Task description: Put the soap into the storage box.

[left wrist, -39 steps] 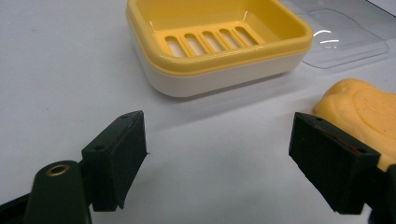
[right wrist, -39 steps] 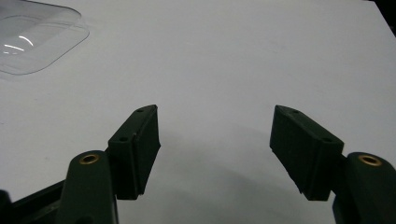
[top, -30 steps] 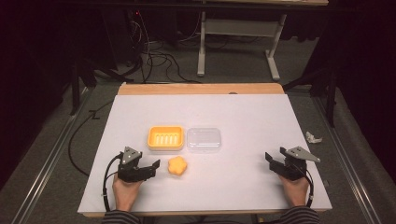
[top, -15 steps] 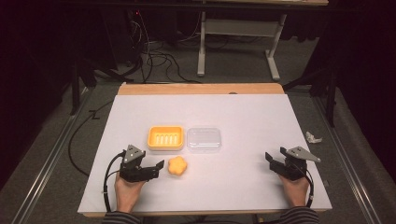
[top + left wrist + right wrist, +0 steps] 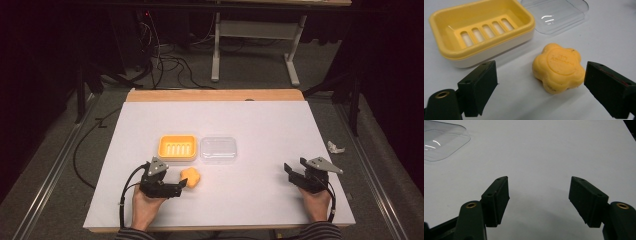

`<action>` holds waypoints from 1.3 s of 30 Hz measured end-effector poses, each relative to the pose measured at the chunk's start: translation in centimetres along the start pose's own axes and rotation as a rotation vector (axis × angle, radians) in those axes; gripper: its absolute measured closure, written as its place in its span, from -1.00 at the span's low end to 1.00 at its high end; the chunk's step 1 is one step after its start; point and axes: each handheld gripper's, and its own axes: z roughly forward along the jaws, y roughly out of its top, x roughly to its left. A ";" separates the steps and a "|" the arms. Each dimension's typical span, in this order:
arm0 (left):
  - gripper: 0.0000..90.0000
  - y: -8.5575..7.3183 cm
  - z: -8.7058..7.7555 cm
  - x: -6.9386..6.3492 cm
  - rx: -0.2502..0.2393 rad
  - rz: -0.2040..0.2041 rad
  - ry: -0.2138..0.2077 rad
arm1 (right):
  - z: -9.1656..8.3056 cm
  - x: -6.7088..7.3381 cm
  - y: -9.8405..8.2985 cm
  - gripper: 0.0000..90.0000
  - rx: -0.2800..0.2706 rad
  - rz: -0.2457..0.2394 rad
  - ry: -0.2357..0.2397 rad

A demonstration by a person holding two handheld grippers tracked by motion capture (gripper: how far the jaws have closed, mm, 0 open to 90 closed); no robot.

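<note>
A flower-shaped orange soap bar [image 5: 190,176] [image 5: 558,68] lies on the white table [image 5: 260,130]. Just behind it stands a yellow soap dish [image 5: 177,147] [image 5: 481,30] with a slotted insert, and a clear plastic lid [image 5: 218,148] [image 5: 554,15] [image 5: 441,142] lies to the dish's right. My left gripper [image 5: 176,188] [image 5: 541,87] is open, its jaws wide on either side of the soap without touching it. My right gripper [image 5: 292,172] [image 5: 539,200] rests open near the table's front right, nothing between its jaws.
A crumpled white scrap [image 5: 336,147] lies on the floor off the table's right edge. Cables [image 5: 170,62] and a metal stand [image 5: 255,35] are on the floor beyond the far edge. A wooden strip [image 5: 215,95] borders the table's back.
My left gripper has slid right toward the soap, so its jaws now flank it. The right gripper has stayed put.
</note>
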 end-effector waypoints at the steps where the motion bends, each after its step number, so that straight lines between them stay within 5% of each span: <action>1: -0.75 0.1 0.1 -0.2 0.004 0.006 0.001 | 0.0 0.0 0.0 -0.26 -0.002 -0.002 0.000; 12: -0.75 0.6 1.7 -1.6 0.034 0.039 -0.010 | 0.0 0.0 0.0 -0.27 -0.002 -0.009 0.003; 39: -0.50 1.2 4.9 -3.1 0.140 0.054 0.069 | 0.0 0.1 0.0 -0.27 -0.003 -0.012 0.006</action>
